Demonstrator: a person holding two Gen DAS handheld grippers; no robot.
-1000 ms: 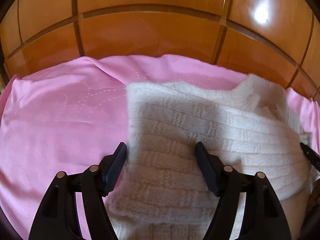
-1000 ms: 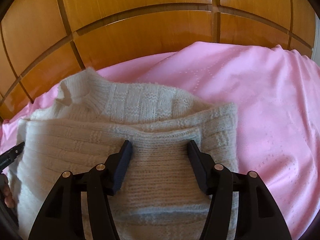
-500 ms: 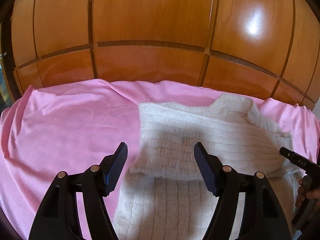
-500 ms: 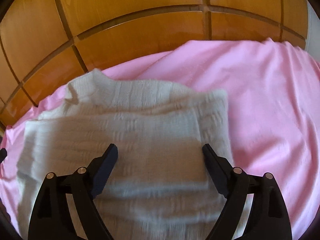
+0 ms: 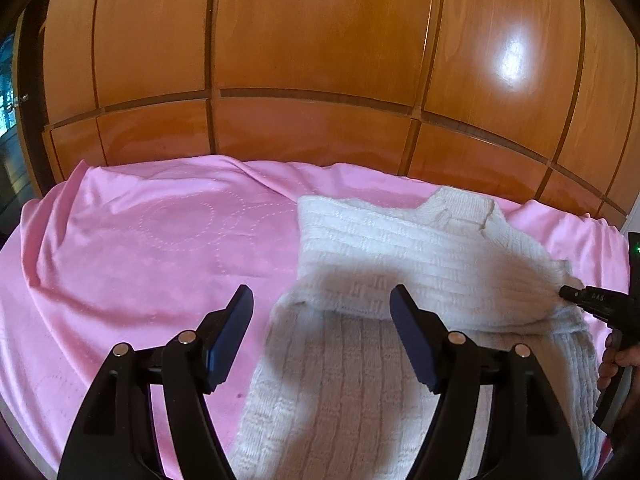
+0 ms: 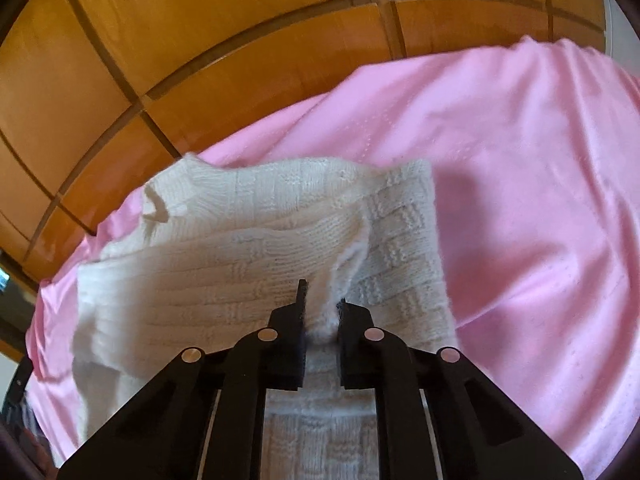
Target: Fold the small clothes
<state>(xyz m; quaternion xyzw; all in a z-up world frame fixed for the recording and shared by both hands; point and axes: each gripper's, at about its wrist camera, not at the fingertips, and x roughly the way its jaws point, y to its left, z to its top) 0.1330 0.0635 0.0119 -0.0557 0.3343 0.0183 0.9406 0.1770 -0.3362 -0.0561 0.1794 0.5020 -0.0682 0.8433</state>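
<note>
A white knitted sweater (image 5: 420,256) lies on a pink sheet (image 5: 140,240), its upper part folded down over the body, collar toward the wooden wall. My left gripper (image 5: 322,320) is open and empty, held above the sweater's left edge. My right gripper (image 6: 322,312) is shut on a pinch of the sweater's (image 6: 240,264) folded layer near its right side, lifting it slightly. In the left wrist view the right gripper's tip (image 5: 576,296) touches the sweater's right edge.
A glossy wooden panelled wall (image 5: 320,60) stands right behind the bed. The pink sheet (image 6: 520,184) spreads wide to the left and right of the sweater, with soft wrinkles. A person's hand (image 5: 616,356) holds the right gripper at the right edge.
My right gripper went from open above the sweater to shut on a fold of it. My left gripper pulled back and up, staying open.
</note>
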